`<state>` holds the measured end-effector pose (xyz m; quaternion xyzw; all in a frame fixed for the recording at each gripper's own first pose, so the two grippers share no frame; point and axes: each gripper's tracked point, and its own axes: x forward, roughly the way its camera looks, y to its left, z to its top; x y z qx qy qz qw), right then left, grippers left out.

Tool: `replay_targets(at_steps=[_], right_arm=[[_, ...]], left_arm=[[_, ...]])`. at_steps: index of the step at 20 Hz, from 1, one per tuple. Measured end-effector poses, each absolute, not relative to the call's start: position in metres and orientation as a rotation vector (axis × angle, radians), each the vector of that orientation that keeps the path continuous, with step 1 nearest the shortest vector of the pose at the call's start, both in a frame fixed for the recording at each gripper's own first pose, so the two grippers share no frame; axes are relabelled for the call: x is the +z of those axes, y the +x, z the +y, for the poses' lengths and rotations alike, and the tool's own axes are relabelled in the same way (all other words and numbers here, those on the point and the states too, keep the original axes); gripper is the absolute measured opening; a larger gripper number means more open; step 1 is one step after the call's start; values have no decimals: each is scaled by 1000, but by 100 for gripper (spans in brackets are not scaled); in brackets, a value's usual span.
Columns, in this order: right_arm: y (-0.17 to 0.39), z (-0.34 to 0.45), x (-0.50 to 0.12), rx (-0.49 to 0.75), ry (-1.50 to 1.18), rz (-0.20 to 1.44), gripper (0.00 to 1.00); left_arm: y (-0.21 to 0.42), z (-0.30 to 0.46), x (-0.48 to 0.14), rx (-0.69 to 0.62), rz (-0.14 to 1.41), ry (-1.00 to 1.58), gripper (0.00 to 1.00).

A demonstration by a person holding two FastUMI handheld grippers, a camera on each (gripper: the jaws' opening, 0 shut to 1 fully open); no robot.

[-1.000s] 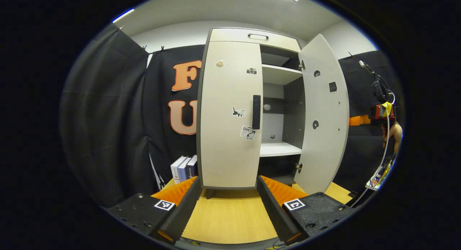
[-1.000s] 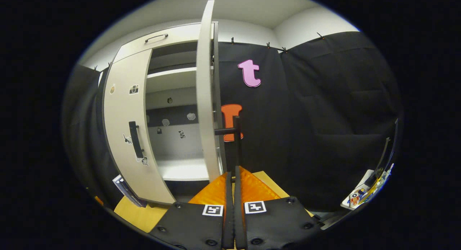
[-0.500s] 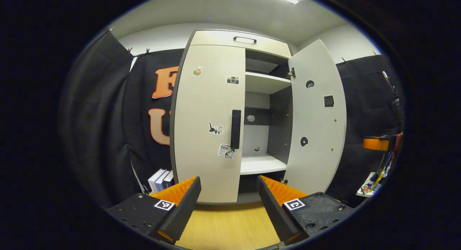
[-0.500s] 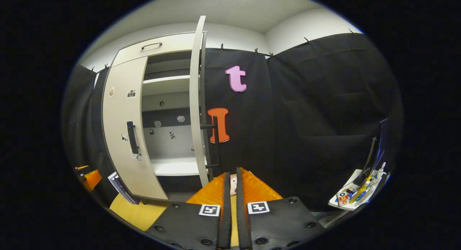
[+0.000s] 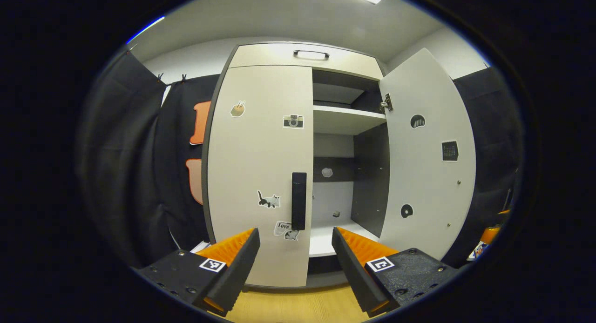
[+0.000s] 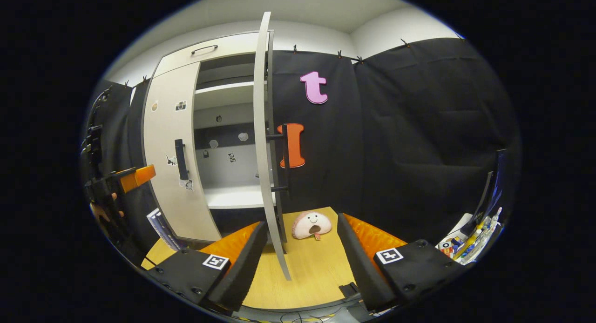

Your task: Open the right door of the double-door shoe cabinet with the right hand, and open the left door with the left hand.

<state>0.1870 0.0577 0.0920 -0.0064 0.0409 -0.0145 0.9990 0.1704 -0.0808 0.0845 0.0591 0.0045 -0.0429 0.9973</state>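
Right gripper: we have let go of the right door's handle; jaws now spread wide. Left gripper: we have moved nearer the left door's handle.

The shoe cabinet stands on the wooden surface against the booth wall. In the left gripper view its left door is closed, its handle at the inner edge, above and between the left claw's spread fingers. The right door stands swung out to the right, with shelves behind it. In the right gripper view that door's edge rises between the right claw's parted fingers; a plush toy lies on the surface just right of it, and books lean left of the cabinet.
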Motion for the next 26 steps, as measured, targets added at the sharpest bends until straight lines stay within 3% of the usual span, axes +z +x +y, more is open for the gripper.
replay_targets(at_steps=[1,14,20,22,23,24,26], right_arm=[[187,57,93,-28,-12,78,99],[191,40,94,-61,-3,99,99],[192,36,94,-81,4,100,99],[192,37,93,-77,7,107,99],[191,38,93,-74,7,108,99],[192,38,93,-71,5,110,99],[192,37,92,-73,3,114,99]], left_arm=[[179,-82,88,-80,4,125,95],[312,-83,79,6,48,121,95],[335,-86,65,-3,74,105,93],[340,-82,58,6,86,97,85],[341,-83,56,-2,89,89,69],[344,-82,55,-1,96,86,62],[342,-83,53,-6,88,86,56]])
